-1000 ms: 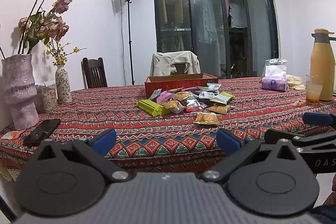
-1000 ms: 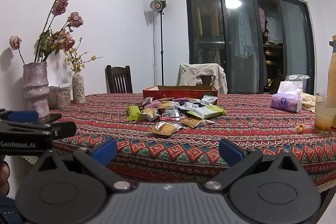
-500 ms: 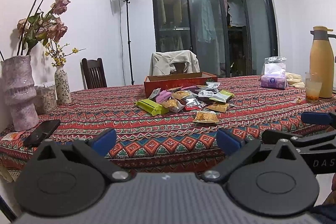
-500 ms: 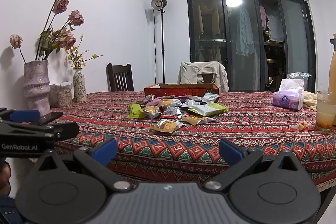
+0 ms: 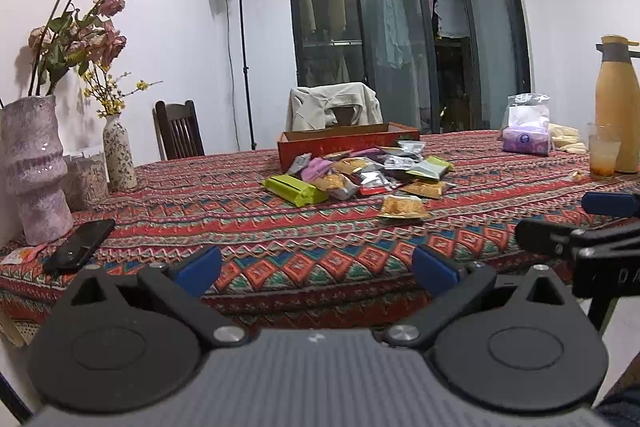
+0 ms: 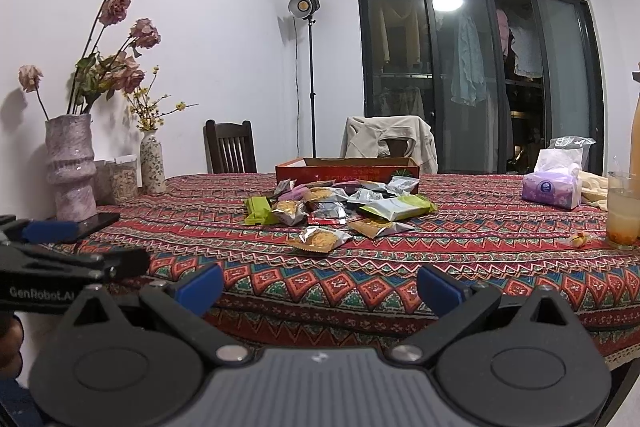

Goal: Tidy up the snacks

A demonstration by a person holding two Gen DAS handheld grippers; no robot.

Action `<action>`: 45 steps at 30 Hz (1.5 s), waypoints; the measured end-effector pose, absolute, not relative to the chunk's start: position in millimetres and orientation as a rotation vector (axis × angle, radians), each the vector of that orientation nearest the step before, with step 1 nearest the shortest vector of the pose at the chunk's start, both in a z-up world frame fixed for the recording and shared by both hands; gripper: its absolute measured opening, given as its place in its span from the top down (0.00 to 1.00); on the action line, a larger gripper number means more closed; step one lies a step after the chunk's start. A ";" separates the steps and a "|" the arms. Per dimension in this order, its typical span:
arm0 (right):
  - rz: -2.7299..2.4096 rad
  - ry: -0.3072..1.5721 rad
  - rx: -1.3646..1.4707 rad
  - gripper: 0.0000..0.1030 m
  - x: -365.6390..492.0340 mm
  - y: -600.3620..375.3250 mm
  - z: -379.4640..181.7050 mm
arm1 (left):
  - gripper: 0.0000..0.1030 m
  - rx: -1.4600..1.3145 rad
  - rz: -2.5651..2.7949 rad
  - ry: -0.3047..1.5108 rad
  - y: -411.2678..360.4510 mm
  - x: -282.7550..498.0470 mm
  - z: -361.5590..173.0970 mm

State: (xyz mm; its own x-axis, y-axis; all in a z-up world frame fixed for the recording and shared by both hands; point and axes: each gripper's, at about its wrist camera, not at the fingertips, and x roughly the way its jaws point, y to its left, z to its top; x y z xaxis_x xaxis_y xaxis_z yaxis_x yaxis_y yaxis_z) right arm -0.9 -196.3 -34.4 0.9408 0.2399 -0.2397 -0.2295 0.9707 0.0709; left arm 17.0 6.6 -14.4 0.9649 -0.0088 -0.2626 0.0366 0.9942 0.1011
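On the table [image 5: 224,211], a phone [image 5: 80,245] lies just beside the big vase [image 5: 34,167]; a tissue pack [image 5: 525,137] sits well apart.

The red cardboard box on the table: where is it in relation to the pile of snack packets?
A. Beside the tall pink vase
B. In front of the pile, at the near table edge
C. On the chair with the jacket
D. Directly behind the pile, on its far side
D: the red cardboard box stands just beyond the pile of snack packets, farther from both grippers.
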 end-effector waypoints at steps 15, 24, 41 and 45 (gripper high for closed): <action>0.231 0.353 0.039 0.00 65.9 -194.0 -41.4 | 0.00 0.123 -0.004 0.321 17.0 87.7 -16.6; 0.297 0.494 0.113 0.02 148.0 -188.2 -51.7 | 0.00 0.089 -0.019 0.389 28.5 154.8 -13.3; 0.324 0.582 0.013 0.51 257.6 -145.3 -58.3 | 0.02 0.281 -0.121 0.377 17.0 257.8 -15.2; 0.278 0.539 0.017 0.54 258.9 -168.2 -49.0 | 0.20 0.320 -0.269 0.375 1.8 293.3 -16.0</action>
